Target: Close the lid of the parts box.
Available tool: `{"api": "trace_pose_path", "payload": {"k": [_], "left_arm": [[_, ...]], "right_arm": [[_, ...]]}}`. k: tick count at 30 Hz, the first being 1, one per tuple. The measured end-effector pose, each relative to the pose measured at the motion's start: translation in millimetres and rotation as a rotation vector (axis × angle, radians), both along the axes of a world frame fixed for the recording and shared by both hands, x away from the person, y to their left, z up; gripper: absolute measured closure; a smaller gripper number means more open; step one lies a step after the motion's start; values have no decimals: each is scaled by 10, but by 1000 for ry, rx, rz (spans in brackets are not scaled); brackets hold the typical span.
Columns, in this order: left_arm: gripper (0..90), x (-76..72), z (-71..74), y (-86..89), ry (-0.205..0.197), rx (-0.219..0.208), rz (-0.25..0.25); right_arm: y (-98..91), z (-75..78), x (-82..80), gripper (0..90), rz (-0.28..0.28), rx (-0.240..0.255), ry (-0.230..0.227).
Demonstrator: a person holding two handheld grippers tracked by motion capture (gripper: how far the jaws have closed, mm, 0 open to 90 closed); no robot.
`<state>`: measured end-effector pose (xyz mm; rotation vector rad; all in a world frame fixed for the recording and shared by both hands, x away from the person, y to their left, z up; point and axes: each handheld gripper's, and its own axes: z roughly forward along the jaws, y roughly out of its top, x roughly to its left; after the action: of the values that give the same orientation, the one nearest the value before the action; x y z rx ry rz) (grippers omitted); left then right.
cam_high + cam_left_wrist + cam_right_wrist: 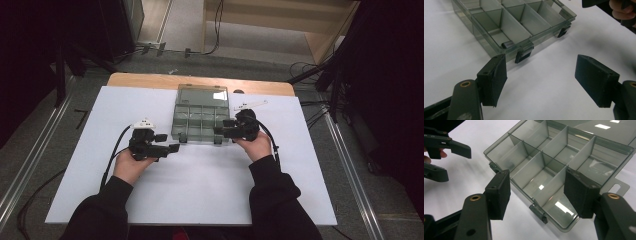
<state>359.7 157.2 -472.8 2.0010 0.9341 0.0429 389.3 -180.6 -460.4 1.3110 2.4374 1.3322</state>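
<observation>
— So, what are the jaws doing?

— Both pairs stand apart and hold nothing. The right gripper (pixel 537 195) hovers over the front right corner of the box (pixel 584 155), its pads (pixel 499 192) either side of a divider, neither pressing on it. The left gripper (pixel 541 80) frames bare white sheet (pixel 544 67), with the box's front wall at about eleven o'clock from it.

— Why spread like that?

— My guess: they're set to work on the box, one at each front corner, so it can't skid on the sheet.

— And where is the box?

— Mid-table, toward twelve o'clock from the person, on the white sheet (pixel 200 185). Its lid (pixel 202 94) lies flat behind it, so every compartment is open to reach from above.

— Anything in it?

— One small dark piece (pixel 507 44) in the front left compartment, against the front wall. I can't tell what it is. The other compartments look bare.

— Those black tabs?

— Latches (pixel 524 53), hanging loose off the front wall, undone. A white tool (pixel 250 105) lies at about one o'clock from the box, just beside it, untouched.
</observation>
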Motion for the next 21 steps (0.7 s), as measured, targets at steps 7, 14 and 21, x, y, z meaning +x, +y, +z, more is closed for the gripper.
{"api": "trace_pose_path", "payload": {"k": [7, 14, 21], "left_arm": [[263, 138, 53, -35, -15, 11, 17], [263, 293, 84, -104, -25, 22, 32], [263, 428, 116, -192, -25, 28, 40]], "right_arm": [[-11, -16, 29, 371, -9, -5, -2], [-58, -15, 47, 371, -27, -5, -4], [-81, -20, 64, 371, -45, -14, -8]]}}
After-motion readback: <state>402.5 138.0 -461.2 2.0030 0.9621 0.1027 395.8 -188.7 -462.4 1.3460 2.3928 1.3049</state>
